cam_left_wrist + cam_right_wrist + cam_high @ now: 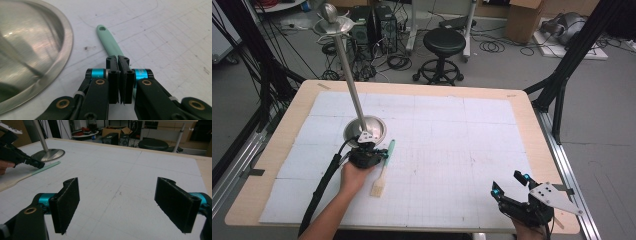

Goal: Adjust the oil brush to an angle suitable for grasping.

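The left gripper (pixel 120 82) has its jaws pressed together, pad against pad, with nothing pinched between them. It hangs just above the mint-green handle of the brush (pixel 110 45), which runs out from under the jaws; whether the pads touch the handle I cannot tell.

The right gripper (pixel 120 205) sits well apart, near the table's (pixel 532 125) right front corner, its jaws spread wide and holding nothing, over the bare white mat (pixel 452 135).

The brush (pixel 383 167) lies flat on the mat just right of the stand's round steel base (pixel 373 127). Its long axis runs roughly away from the person, tilted a little to the right: the green handle end with its hanging hole points toward the far side, the pale bristle end toward the person.

I count one brush, one stand (pixel 349 75) with a single pole, and two grippers.
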